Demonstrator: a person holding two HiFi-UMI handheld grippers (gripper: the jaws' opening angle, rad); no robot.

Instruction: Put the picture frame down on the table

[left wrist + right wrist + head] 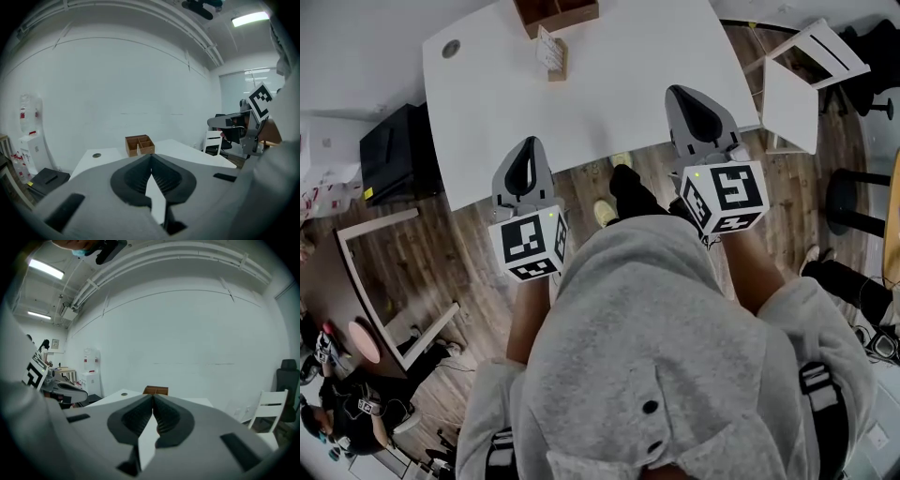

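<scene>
Both sets of jaws were shut w/ nothing in them: the left gripper (151, 159) had its ribbed pads meeting at the tips, and so did the right gripper (153, 398). Both were held just short of the desk's (619, 94) near edge.

The frame (550, 51) was in neither gripper. It stood on the desk well ahead of the jaws, almost straight out from the left ones and a bit to their right, and ahead and well left of the right ones. It was just on the near side of a wooden box (555, 13).

Handling (a judgement, since the frame was small in view):
- Prob. light and stiff, w/ a wood rim or base and a pale face.
- The face may be glazed, so treat it as fragile and slick.
- Light also means easy to knock over, so approach slowly and squeeze gently.
- Best hold is approx. across the thin wood edge near the top, jaws straddling front and back. Don't press the middle of the face.
- The left jaws had the shorter, straighter line to it.

Orientation:
- From the head view it stood on its base, upright or leaning slightly; which one couldn't be told.
- Its long edge seemed to run roughly away from the jaws, not across them.
- The pale face seemed to look off to the jaws' left.
- The left gripper view fit that, as the frame showed only as a thin pale sliver beside the box, i.e. edge-on.
</scene>
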